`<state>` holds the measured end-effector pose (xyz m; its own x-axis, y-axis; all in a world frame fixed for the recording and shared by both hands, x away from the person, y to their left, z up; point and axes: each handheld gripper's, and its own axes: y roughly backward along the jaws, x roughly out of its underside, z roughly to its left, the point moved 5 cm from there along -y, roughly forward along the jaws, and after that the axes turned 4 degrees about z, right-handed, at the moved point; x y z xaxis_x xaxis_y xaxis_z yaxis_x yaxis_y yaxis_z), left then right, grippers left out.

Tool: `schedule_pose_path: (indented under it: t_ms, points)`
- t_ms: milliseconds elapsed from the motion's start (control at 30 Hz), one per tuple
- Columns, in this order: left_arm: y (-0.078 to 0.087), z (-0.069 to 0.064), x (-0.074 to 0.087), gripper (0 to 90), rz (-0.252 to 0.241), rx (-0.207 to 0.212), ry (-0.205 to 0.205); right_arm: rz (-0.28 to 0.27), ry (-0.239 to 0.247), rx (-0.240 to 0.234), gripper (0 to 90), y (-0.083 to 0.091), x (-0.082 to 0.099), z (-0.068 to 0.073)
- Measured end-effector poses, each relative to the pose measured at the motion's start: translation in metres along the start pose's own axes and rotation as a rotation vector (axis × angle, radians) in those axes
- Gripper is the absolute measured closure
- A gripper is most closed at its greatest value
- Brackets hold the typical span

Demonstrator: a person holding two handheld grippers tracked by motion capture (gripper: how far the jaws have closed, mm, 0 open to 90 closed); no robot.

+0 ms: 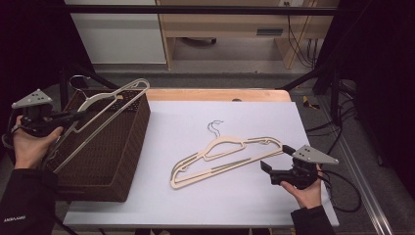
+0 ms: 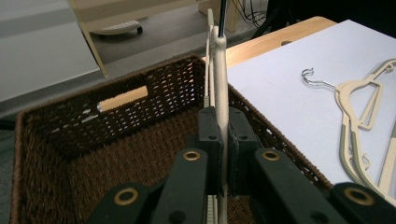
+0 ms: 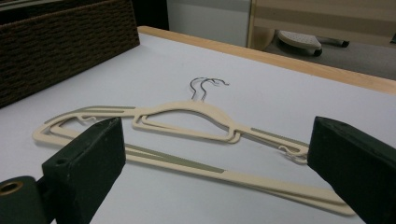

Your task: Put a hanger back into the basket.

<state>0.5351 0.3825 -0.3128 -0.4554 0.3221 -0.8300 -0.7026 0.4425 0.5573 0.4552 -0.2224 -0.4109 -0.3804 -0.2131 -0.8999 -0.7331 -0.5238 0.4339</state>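
Left hand-held gripper (image 1: 80,115) holds 1 cream hanger (image 1: 110,105) over a wicker basket (image 1: 105,156) while 2 more hangers wait on the bench.

At left, the jaws are clamped tight on the flat body of the hanger, which hangs above the open brown basket at the bench's left edge; its long axis slants from low near the person's left hand (image 1: 30,144) up toward the basket's far right corner, with the metal hook (image 1: 78,81) at the far left. In the middle, 2 stacked hangers (image 1: 226,159) lie flat on the white bench (image 1: 220,205), long axis running from lower left to upper right, hooks pointing away from the person. At right, the right hand-held gripper (image 1: 276,156) rests just beside their right end, jaws spread wide, gripping nothing.
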Motion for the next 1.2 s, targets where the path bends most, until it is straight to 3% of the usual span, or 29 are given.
schedule_pose_path:
  t_ms: [200, 500, 633, 800, 1067, 1200]
  points:
    - [0.001, 0.013, 0.014, 86.4, 0.007, 0.001, 0.04, 0.005, 0.002, 0.001, 4.3, -0.001, 0.001, 0.001]
    - [0.001, 0.021, 0.032, 86.4, 0.061, -0.004, 0.04, 0.007, 0.003, -0.002, 4.6, -0.002, 0.001, 0.001]
    - [-0.01, 0.019, 0.038, 86.3, 0.079, 0.004, 0.053, 0.007, 0.003, -0.001, 4.6, -0.002, 0.001, 0.001]
    - [-0.029, 0.018, 0.052, 86.0, 0.137, 0.001, 0.082, 0.009, 0.002, -0.001, 4.6, -0.002, 0.001, 0.001]
    - [-0.047, 0.023, 0.076, 84.7, 0.21, -0.034, 0.151, 0.013, 0.004, -0.005, 4.6, -0.004, 0.002, 0.003]
    - [-0.047, 0.03, 0.087, 81.4, 0.248, -0.1, 0.193, 0.018, 0.008, -0.009, 4.5, -0.005, 0.002, 0.003]
